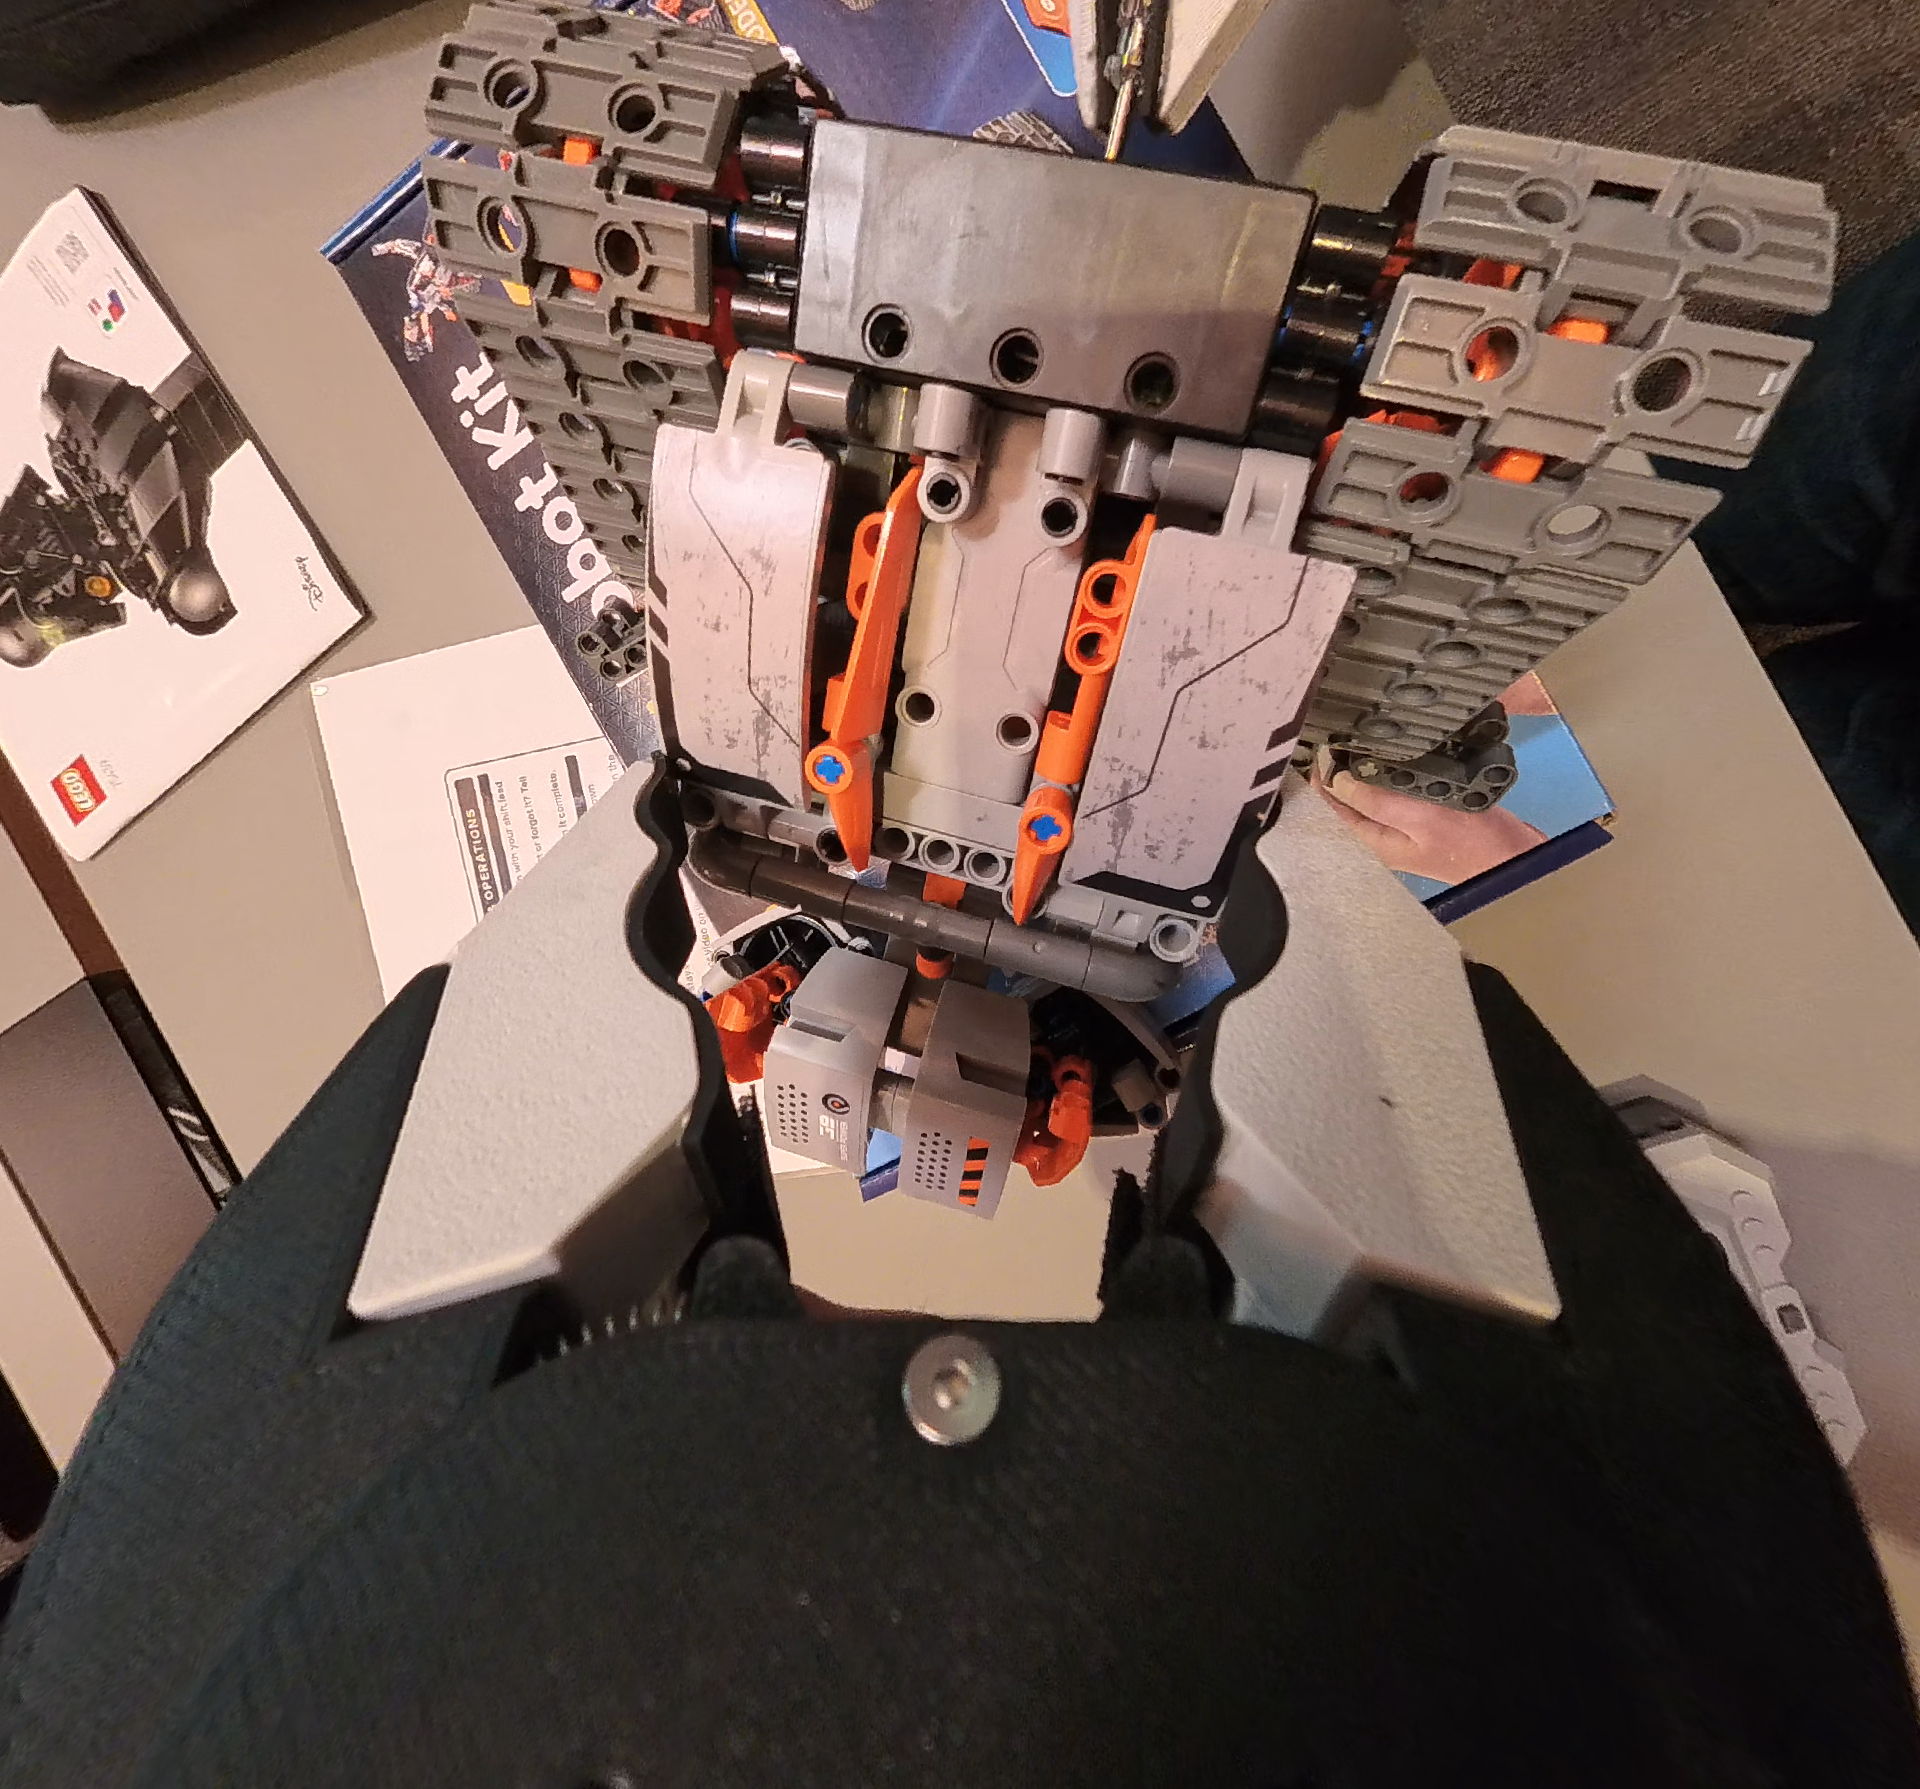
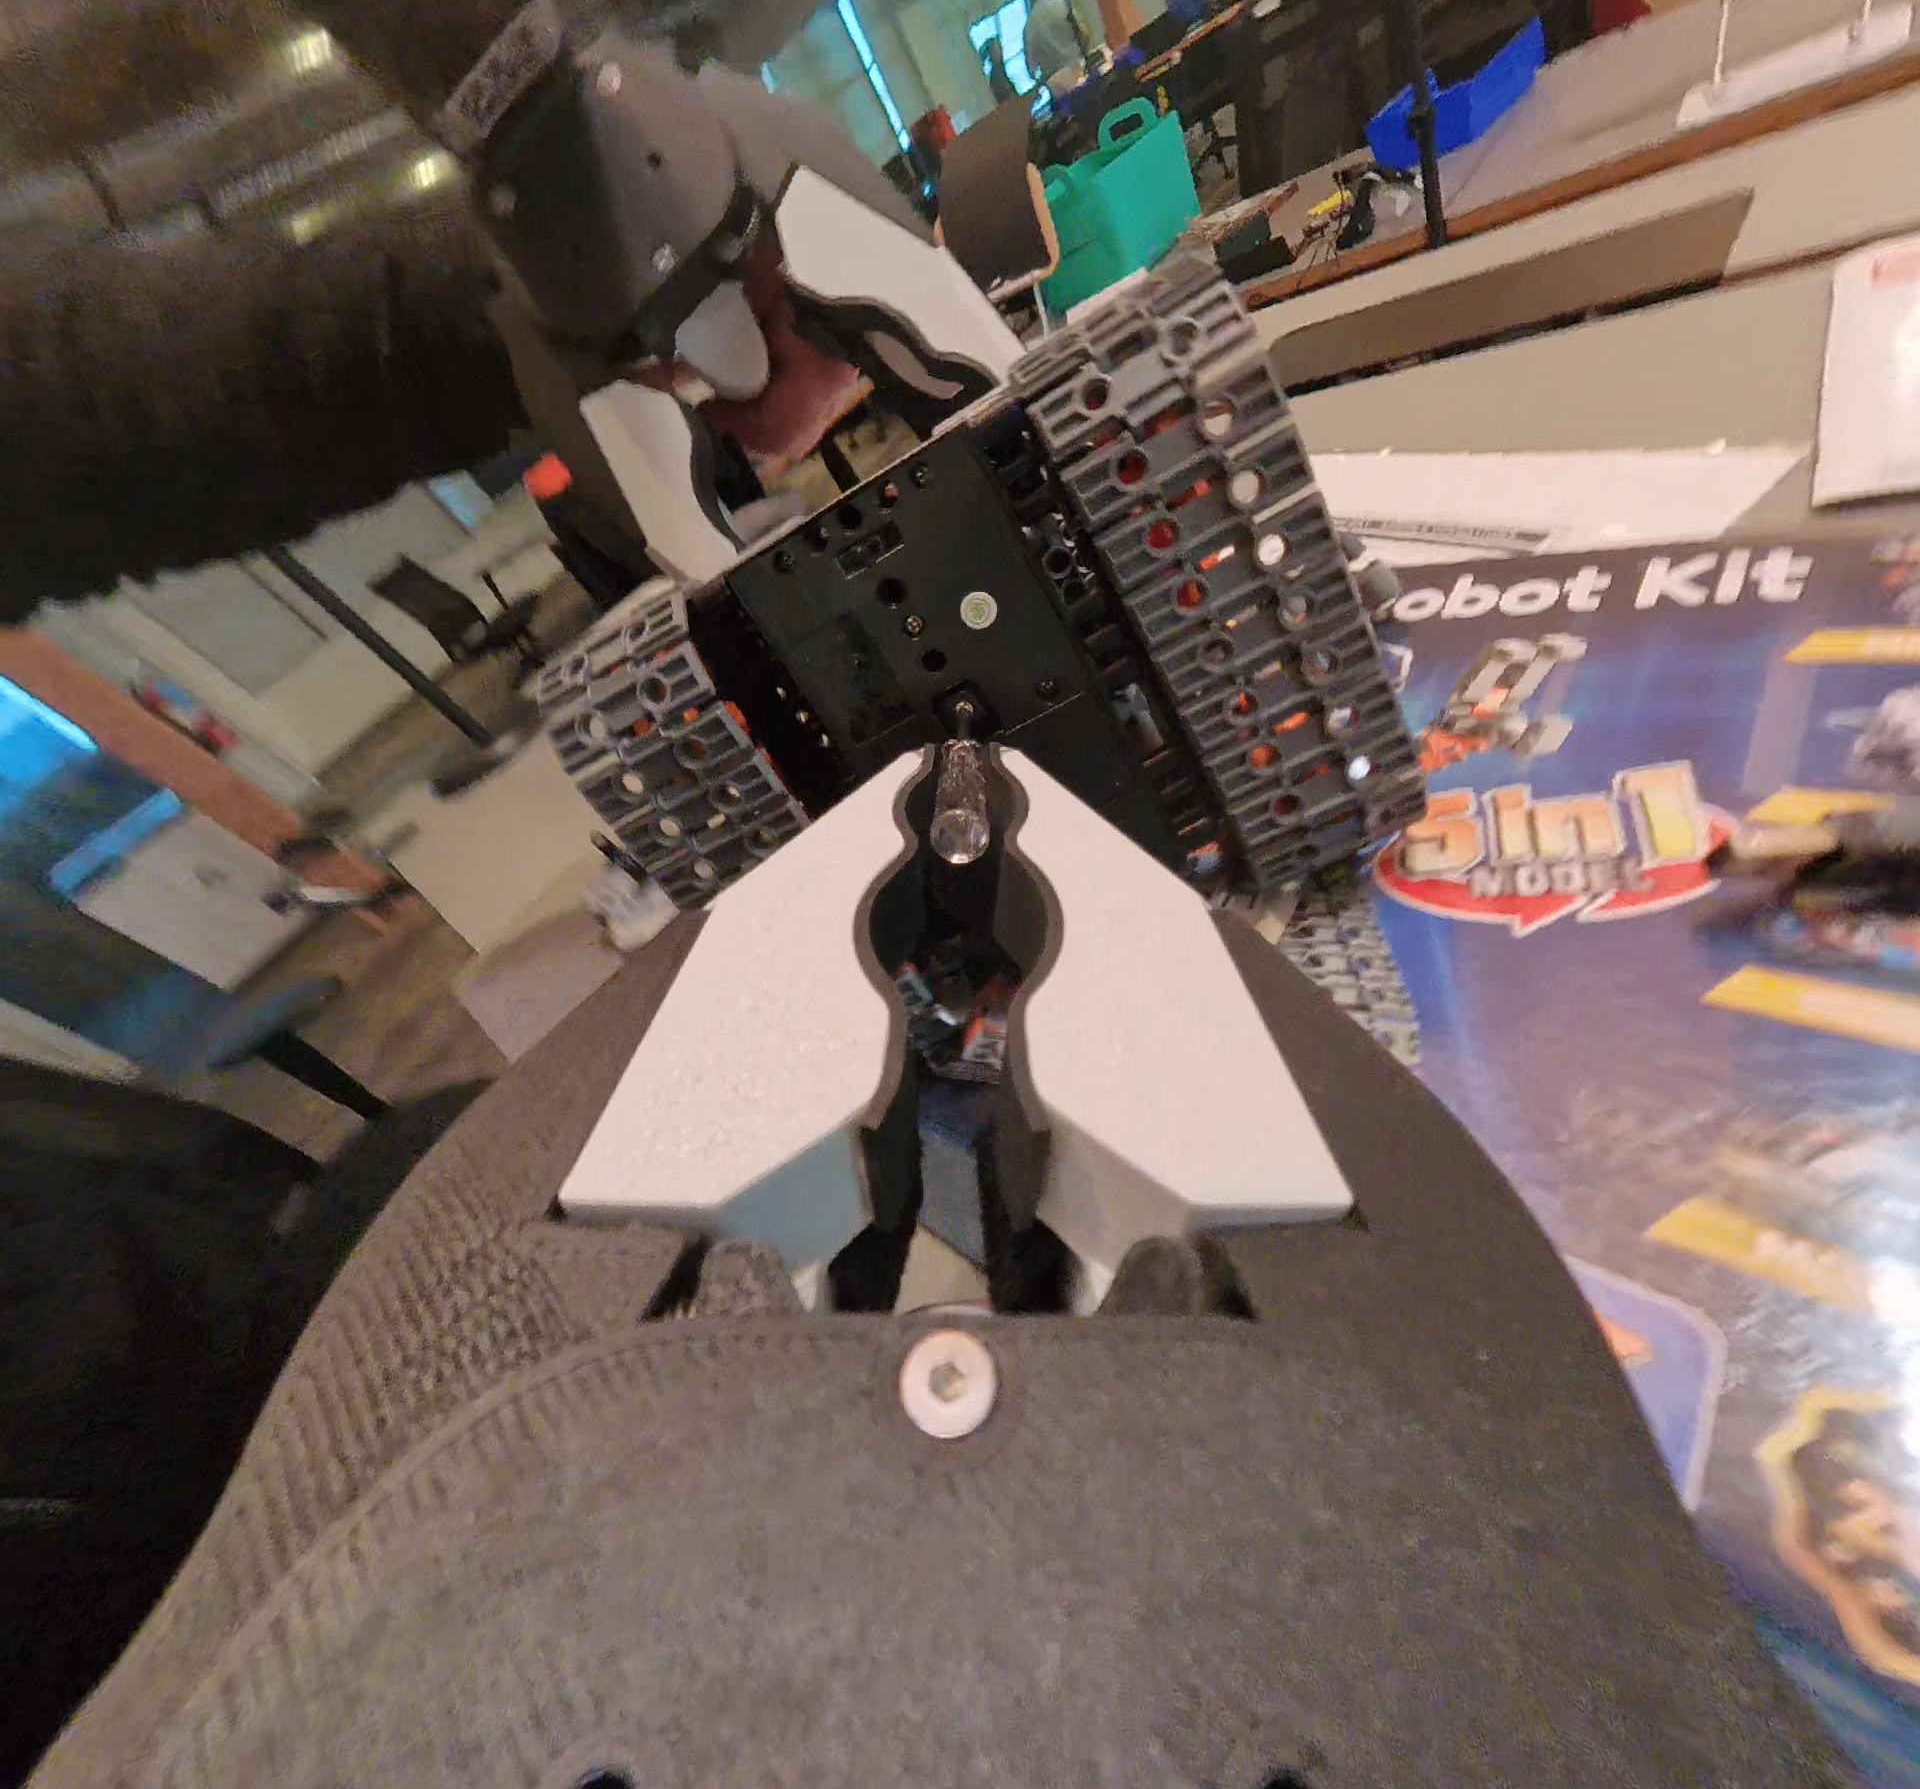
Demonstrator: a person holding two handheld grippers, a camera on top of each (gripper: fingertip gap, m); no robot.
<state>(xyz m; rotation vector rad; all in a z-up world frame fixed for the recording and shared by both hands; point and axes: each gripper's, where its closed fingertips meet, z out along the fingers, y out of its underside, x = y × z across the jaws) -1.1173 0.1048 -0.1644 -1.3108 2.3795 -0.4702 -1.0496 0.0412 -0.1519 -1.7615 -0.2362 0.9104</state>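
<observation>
Two hand-held grippers are working on one tracked toy robot (image 1: 997,534), which is being held tipped up above a blue kit box (image 2: 1621,908) on the bench (image 1: 239,700). The left hand-held gripper (image 1: 961,866) is clamping the model's lower frame, its pale fingers (image 1: 561,918) spread wide around the grey and orange body. The right hand-held gripper (image 2: 961,783) is pinching a small screwdriver (image 2: 961,809) with a clear handle, its jaws nearly together, and the tip is sitting at a screw hole in the black battery block (image 2: 904,617) between the grey tracks (image 2: 1216,576).

Judging by this, the model is looking mostly assembled, tracks and panels all fitted; whether the screw is going in or coming out, I cannot tell. An instruction booklet (image 1: 135,513) and a loose white sheet (image 1: 457,763) are lying just beside the box.
</observation>
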